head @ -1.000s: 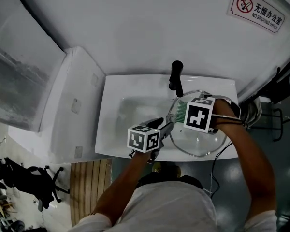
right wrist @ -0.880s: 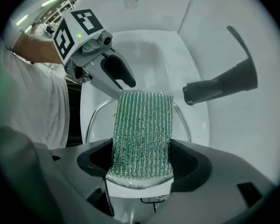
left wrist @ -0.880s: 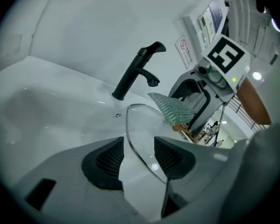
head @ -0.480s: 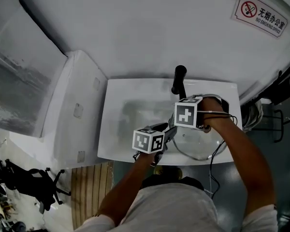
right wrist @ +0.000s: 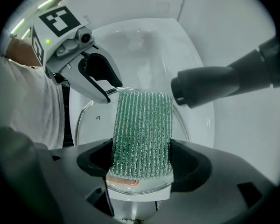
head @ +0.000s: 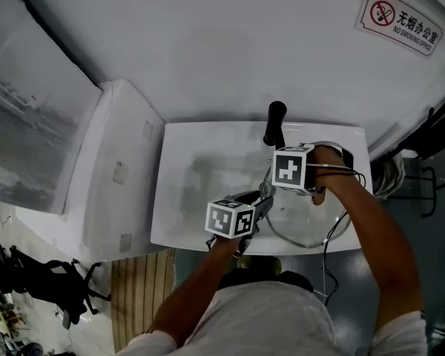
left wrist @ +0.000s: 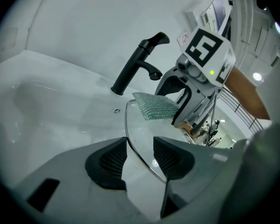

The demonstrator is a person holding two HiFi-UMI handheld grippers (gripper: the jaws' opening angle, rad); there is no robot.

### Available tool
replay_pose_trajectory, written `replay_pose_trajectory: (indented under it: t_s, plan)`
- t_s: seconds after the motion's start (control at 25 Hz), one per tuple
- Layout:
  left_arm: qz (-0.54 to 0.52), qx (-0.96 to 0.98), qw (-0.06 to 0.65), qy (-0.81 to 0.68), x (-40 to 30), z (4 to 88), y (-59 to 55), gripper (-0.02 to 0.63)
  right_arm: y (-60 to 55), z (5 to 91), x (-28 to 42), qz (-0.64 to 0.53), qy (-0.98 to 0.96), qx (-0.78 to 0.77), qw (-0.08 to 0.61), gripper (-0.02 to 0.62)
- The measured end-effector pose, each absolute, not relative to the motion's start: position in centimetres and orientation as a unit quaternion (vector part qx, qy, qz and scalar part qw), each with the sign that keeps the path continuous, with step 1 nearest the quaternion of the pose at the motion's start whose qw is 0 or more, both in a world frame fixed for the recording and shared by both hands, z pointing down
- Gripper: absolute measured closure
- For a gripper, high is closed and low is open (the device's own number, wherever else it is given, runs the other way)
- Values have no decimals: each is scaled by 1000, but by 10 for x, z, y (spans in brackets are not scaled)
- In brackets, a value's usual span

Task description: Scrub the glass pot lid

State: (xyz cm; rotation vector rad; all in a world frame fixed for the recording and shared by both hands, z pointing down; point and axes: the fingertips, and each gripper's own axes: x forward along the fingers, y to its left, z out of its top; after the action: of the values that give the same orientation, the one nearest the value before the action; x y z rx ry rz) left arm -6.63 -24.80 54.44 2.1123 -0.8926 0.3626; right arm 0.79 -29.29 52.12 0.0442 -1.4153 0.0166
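glass lid [head: 305, 218] tilted at 4 o'clock in the sink [head: 184, 188], faucet [head: 273, 123] at its 12. left gripper [left wrist: 135, 157] jaws wide, just been closing, lid rim between them, not squeezed. right gripper [right wrist: 141, 163] clamps green sponge [right wrist: 142, 127] at the lid's 12 o'clock edge.

**Basin open on the left, crowded on the right**

The left half of the white sink [head: 179, 191] lies bare, and nothing stands over it or along its front edge. On the right, the glass lid [head: 311, 227] covers the basin. The black faucet [head: 274, 123] juts over the lid's far side, just beyond the green sponge [right wrist: 142, 125] clamped in the right gripper [right wrist: 140, 160]. The left gripper [left wrist: 140, 155] blocks the near side, its fingers just closing a little with the lid's rim between them. The wall [head: 208, 50] closes off the back.
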Motion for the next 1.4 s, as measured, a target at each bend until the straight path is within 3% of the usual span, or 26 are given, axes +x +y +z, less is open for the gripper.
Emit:
replay_pose_trajectory:
  t_s: [0.36,0.68,0.96,1.12,1.4]
  plan:
    - [151,833,395,-356,-67,544,-247,422,-321,519,37,129,-698,102,697,247]
    - [157,832,394,-358,-68,544,-247,428,-338,524,74,314,-723,205,580,247]
    - [158,829,397,-361,-68,544,-246,428,-342,526,104,364,-729,263,516,247]
    - [160,828,396,-364,-67,544,-247,430,-342,505,104,336,-753,281,491,247]
    - [156,826,394,-370,-70,544,-248,434,-294,460,68,145,-766,261,569,247]
